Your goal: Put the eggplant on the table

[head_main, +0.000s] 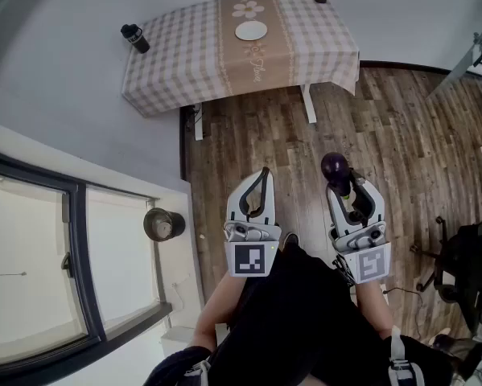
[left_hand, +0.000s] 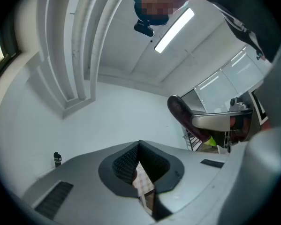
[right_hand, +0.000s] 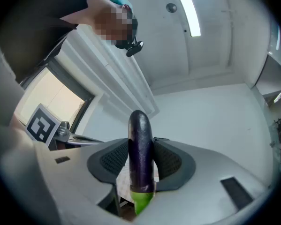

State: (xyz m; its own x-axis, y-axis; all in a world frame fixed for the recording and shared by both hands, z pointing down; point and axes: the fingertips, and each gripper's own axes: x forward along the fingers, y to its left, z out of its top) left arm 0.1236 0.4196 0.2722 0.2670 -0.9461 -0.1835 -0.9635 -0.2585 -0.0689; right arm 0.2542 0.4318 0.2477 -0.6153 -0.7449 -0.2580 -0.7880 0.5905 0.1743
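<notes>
while my right tongs (right_hand: 142, 162) clamped the eggplant (right_hand: 140, 132) near its stem end, it looked smooth, slippery and light, best held gently there; my left tongs (left_hand: 139, 165) sat closed, empty.

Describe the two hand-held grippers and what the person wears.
The left hand-held gripper and the right hand-held gripper both have light grey curved shells, black ribbed pads inside the jaws, and a cube with black-and-white square markers at the rear. The person wears dark clothing.

Home room: cloth-covered table (head_main: 176, 55), wood floor (head_main: 401, 135)
</notes>
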